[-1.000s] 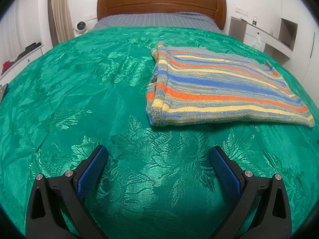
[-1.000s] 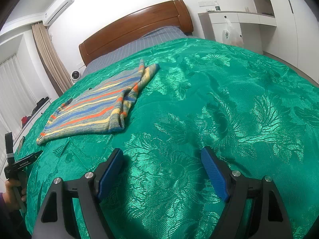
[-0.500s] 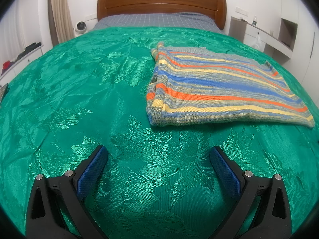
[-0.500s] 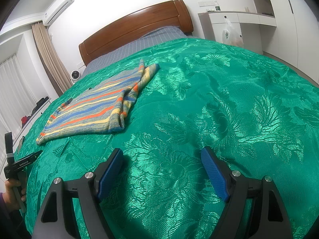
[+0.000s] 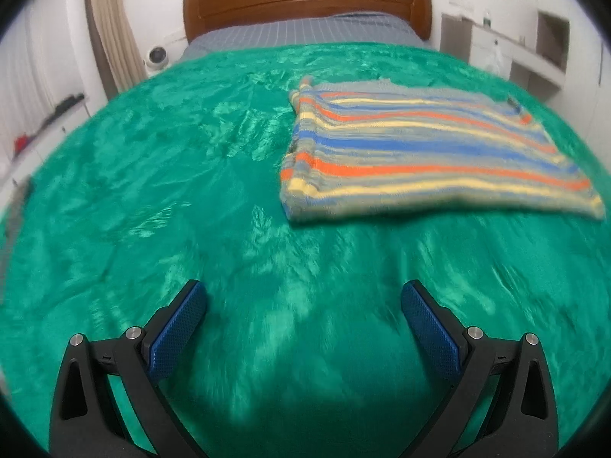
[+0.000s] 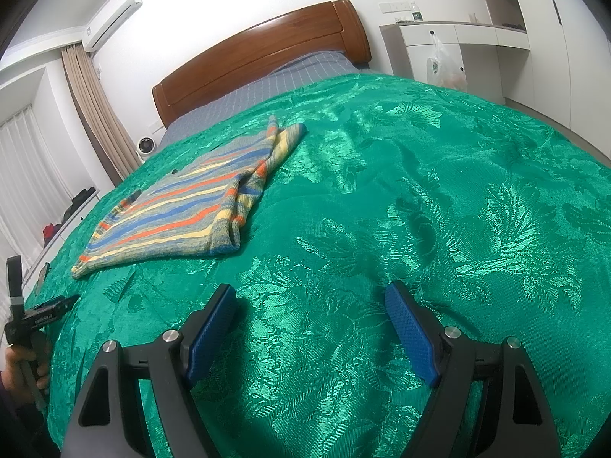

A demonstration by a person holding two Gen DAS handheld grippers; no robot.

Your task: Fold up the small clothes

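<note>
A striped knit sweater (image 5: pixel 420 152) in orange, blue, yellow and grey lies folded flat on the green bedspread (image 5: pixel 191 191). In the right wrist view the sweater (image 6: pixel 191 206) lies to the upper left. My left gripper (image 5: pixel 303 297) is open and empty, hovering over the spread short of the sweater's near edge. My right gripper (image 6: pixel 311 301) is open and empty, over bare spread to the right of the sweater. The left gripper's body and the hand holding it (image 6: pixel 26 328) show at the left edge of the right wrist view.
A wooden headboard (image 5: pixel 305 4) and grey sheet (image 5: pixel 305 30) are at the far end. A white desk with a plastic bag (image 6: pixel 445 65) stands at the right. A small fan (image 5: pixel 158 55) and curtains are at the left.
The left wrist view is now blurred and shifted slightly, so the left gripper is moving a little. The right gripper and the sweater have not moved.
</note>
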